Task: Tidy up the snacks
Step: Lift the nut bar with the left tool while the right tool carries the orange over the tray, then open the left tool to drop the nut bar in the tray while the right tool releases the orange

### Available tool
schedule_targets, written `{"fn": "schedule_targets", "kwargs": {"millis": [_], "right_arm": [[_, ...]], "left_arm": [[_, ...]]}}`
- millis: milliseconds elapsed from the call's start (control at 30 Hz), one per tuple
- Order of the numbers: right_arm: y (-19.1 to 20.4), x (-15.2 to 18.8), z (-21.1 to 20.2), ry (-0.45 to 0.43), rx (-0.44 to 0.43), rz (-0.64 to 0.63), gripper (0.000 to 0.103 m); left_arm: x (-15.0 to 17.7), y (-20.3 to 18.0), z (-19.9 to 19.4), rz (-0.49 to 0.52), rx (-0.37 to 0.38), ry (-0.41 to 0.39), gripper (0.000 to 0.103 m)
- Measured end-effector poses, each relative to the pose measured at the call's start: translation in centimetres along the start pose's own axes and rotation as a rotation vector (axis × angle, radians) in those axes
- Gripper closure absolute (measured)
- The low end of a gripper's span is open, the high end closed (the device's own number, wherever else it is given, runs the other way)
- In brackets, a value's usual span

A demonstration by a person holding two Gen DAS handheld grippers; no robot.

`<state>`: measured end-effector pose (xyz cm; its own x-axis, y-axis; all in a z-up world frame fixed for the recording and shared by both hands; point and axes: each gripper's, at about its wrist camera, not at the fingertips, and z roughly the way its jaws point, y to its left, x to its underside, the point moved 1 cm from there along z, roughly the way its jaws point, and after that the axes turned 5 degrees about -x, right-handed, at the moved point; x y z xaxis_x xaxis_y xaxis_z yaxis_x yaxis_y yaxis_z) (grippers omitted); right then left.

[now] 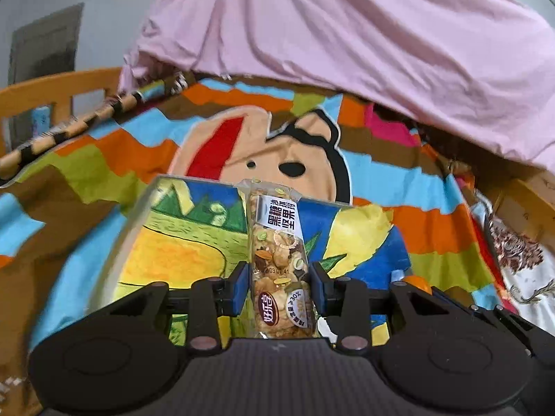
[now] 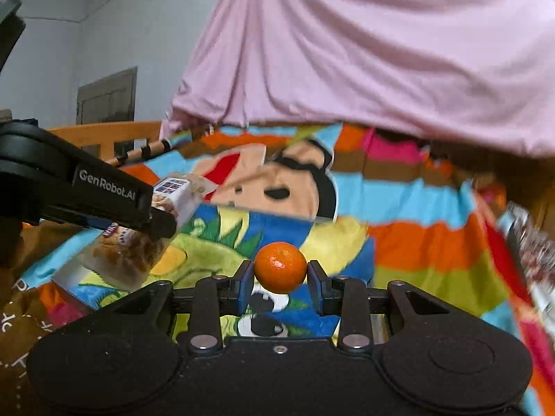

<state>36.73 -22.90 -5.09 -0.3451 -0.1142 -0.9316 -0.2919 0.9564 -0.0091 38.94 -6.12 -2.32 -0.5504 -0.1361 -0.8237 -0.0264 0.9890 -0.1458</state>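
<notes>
Snack bar in clear wrapper showing nuts and seeds, white-and-black label [image 1: 279, 260], clamped lengthwise between blue pads of left gripper [image 1: 280, 286], held up above clear plastic box with painted landscape print [image 1: 194, 242]. Far end of bar points toward cartoon dog face on multicoloured patchwork bedsheet [image 1: 104, 159]. Clear box sits on that sheet, nearer the camera than the dog face.

Small round orange mandarin [image 2: 280, 267] pinched between blue pads of right gripper [image 2: 280, 286], both pads touching its sides, fruit off the sheet and over the box's near right part. From right wrist view, left gripper [image 2: 158, 223] enters from the left of the box, black body marked GenRobot.AI, jaws closed on same snack bar [image 2: 138, 242], bar tilted over box's left edge.

Pink draped fabric [image 1: 347, 34] hangs behind the sheet. Wooden bed rail [image 1: 52, 86] runs beyond the sheet's far left. Grey wall and dark door behind the rail.
</notes>
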Motion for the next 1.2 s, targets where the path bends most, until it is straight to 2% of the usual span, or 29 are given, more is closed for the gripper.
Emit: {"fn": "schedule_targets", "kwargs": {"millis": [133, 367, 500, 667, 733, 800, 933, 1000, 1200], "right_arm": [[-0.9, 0.8, 1.7, 0.052, -0.014, 0.000, 0.067], [-2.4, 2.1, 3.5, 0.132, -0.011, 0.004, 0.067], [-3.4, 3.0, 4.4, 0.189, -0.018, 0.051, 0.066], [-4.0, 2.9, 4.4, 0.201, -0.033, 0.078, 0.056], [-4.0, 2.8, 4.3, 0.196, -0.026, 0.075, 0.053], [-4.0, 2.5, 3.9, 0.183, -0.024, 0.072, 0.046], [-3.5, 1.6, 2.6, 0.135, -0.031, 0.049, 0.030], [-3.0, 1.1, 1.7, 0.106, -0.032, 0.036, 0.024], [-1.5, -0.5, -1.6, 0.018, -0.032, -0.017, 0.009]], "left_arm": [[0.6, -0.1, 3.8, 0.022, 0.033, 0.049, 0.063], [1.3, -0.9, 7.9, 0.092, 0.058, 0.147, 0.062], [1.7, -1.2, 8.8, 0.129, 0.044, 0.184, 0.062], [1.7, -1.3, 8.7, 0.144, 0.059, 0.199, 0.061], [1.7, -1.2, 8.3, 0.131, 0.067, 0.186, 0.054], [1.7, -1.0, 7.5, 0.112, 0.074, 0.159, 0.044], [1.9, -0.4, 5.1, 0.066, 0.071, 0.097, 0.033], [1.9, 0.1, 3.4, 0.048, 0.059, 0.060, 0.022], [1.5, 1.8, -3.0, 0.016, 0.006, -0.061, 0.010]]}}
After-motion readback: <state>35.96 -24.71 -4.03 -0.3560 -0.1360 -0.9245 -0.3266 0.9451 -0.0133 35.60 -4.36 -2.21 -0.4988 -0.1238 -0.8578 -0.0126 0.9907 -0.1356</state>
